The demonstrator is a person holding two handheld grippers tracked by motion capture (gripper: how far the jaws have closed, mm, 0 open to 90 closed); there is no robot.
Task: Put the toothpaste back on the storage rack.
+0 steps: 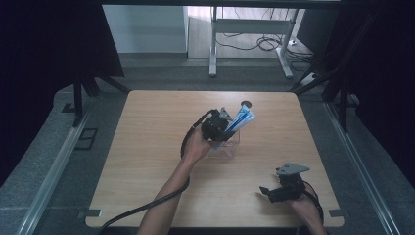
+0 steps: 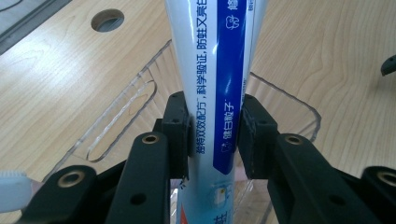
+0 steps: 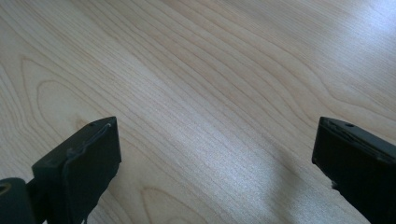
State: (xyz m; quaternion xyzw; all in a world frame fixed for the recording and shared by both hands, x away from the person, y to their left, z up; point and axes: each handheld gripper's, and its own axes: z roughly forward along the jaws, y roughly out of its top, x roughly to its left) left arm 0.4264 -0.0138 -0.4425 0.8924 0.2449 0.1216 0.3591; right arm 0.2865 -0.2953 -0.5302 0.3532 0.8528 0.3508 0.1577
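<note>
As seen from the high view, the left claw [image 1: 226, 128] was clenched on a blue-and-white tube [image 1: 240, 120] near the middle of the wooden worktop [image 1: 147, 147]. The tube rose tilted toward the far right, above a clear tray [image 1: 230, 146] that stood on the worktop just under the claw. A round hole [image 1: 246, 104] lay in the worktop just beyond the tube's upper end. The right claw [image 1: 268, 192] was held low over the near right corner of the worktop, well apart from the tube and tray.

In the left gripper view, the two black jaws pressed against opposite sides of the tube [image 2: 215, 79], which ran upright between them and carried a blue band with printed characters. The clear tray [image 2: 130, 102] lay behind and below the tube, with a slot handle in its left wall. The round hole [image 2: 108, 20] showed at upper left, and a white blurred thing [image 2: 14, 184] of uncertain kind sat at the lower left edge.

In the right gripper view, the right claw [image 3: 215, 154] stood released, its jaws wide apart over bare worktop [image 3: 210, 84].
</note>
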